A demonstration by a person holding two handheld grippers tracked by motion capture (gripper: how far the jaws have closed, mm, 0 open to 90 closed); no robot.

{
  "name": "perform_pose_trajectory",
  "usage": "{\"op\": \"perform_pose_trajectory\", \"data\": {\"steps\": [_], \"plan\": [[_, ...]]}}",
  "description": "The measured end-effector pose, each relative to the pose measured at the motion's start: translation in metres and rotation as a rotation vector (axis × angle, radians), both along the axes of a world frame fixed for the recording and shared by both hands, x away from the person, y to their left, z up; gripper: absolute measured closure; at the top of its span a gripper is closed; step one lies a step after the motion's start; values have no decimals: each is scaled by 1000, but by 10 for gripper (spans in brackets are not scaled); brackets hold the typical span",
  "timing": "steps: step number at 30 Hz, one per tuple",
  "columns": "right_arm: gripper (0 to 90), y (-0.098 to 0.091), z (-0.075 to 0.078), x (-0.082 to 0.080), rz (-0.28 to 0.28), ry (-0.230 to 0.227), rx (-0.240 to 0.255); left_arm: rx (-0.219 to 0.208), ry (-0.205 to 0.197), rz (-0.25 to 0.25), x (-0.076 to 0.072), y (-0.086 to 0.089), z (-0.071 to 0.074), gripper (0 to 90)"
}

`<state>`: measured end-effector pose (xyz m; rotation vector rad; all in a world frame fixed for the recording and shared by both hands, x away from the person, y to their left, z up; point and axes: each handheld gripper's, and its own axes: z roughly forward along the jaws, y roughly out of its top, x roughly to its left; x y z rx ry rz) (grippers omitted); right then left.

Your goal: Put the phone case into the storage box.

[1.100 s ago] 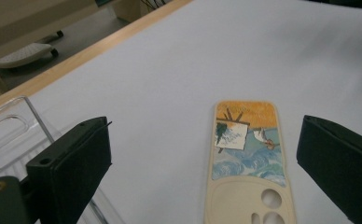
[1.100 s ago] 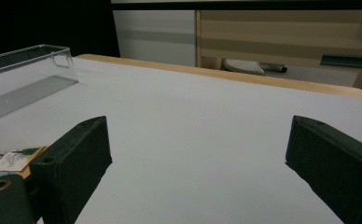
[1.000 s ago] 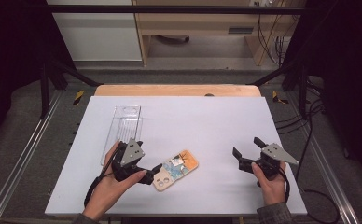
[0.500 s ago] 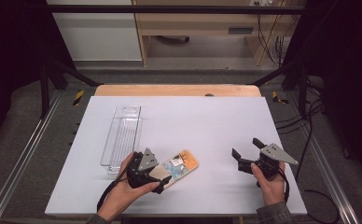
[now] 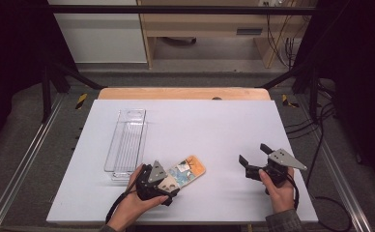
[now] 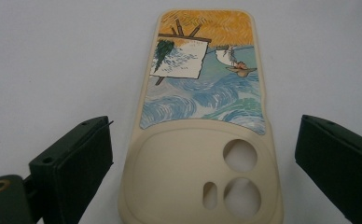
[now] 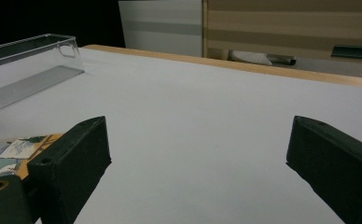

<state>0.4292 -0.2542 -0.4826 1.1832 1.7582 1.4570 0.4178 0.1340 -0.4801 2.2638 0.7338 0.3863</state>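
Left gripper view: wide-open left gripper (image 6: 202, 163) straddles the phone case (image 6: 202, 140), its near end cut off.

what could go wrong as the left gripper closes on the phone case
1. The phone case lies flat on the table, so the left gripper, its jaws open on either side, may slide it instead of lifting.
2. The clear tray sits close beside that hand; a swing could knock it.
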Motion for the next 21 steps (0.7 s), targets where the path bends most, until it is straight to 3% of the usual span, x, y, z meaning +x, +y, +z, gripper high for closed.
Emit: {"op": "perform_pose_trajectory", "data": {"steps": [5,21], "plan": [[61,0,0,0,3,-2,-2,-11,22,8,4,1,-6,39],[62,2,0,0,17,0,-5,9,65,-7,9,-4,-17,39]]}}
